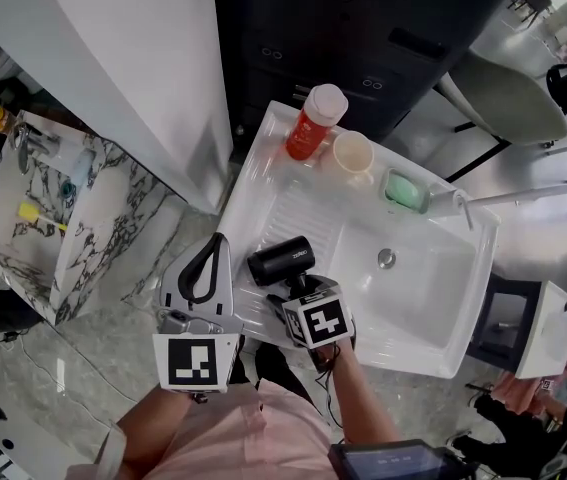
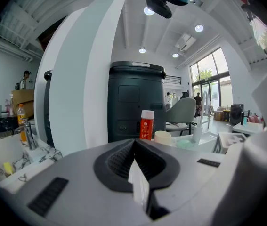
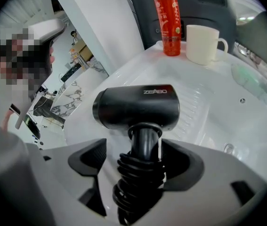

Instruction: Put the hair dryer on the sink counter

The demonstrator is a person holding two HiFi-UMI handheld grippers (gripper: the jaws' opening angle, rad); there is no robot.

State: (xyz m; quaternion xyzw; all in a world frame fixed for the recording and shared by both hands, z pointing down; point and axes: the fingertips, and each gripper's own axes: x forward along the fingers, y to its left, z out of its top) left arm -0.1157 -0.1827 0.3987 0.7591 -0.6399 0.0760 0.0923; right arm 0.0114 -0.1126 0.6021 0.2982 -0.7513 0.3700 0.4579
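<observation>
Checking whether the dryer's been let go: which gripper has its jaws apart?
The right gripper: its jaws stand apart either side of the hair dryer handle. On the left gripper they are together, empty.

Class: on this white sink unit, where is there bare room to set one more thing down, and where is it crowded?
Free: the ribbed drainboard between red bottle and hair dryer; the basin. Crowded: the back rim, with bottle, cup and soap dish.
</observation>
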